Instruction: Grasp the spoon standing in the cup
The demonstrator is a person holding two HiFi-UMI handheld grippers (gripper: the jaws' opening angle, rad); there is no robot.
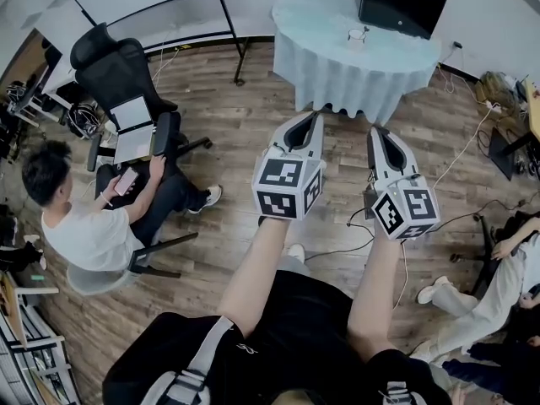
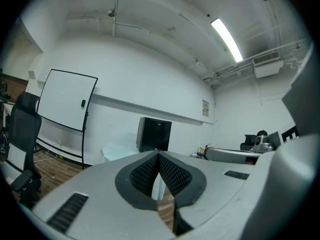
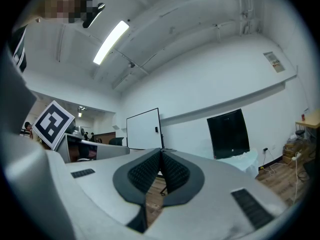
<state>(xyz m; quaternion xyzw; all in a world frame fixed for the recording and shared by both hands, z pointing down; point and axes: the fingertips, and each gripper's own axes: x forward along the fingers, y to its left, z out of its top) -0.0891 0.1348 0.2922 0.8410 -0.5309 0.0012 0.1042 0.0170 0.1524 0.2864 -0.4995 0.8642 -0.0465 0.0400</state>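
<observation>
- Forearms reach forward side by side above the wooden plank floor [image 1: 245,142], the left forearm [image 1: 253,268] and the right forearm [image 1: 375,289] roughly parallel.
- Each hand carries a grey two-jaw tool with a black-and-white marker cube, held about level and aimed at the table ahead.
- On the grey left gripper [image 1: 316,115] [image 2: 158,154], the ribbed black pads meet at the tips with nothing between them.
- The grey right gripper [image 1: 375,129] [image 3: 161,151] is likewise pressed together and empty.
- Ahead of both tips, well apart from them, stands a round table draped in pale blue cloth [image 1: 337,66].
- On it, a small thin object [image 1: 359,34] stands before a black flat monitor [image 1: 403,2]; it is too small to tell whether it is the cup with the spoon.
</observation>
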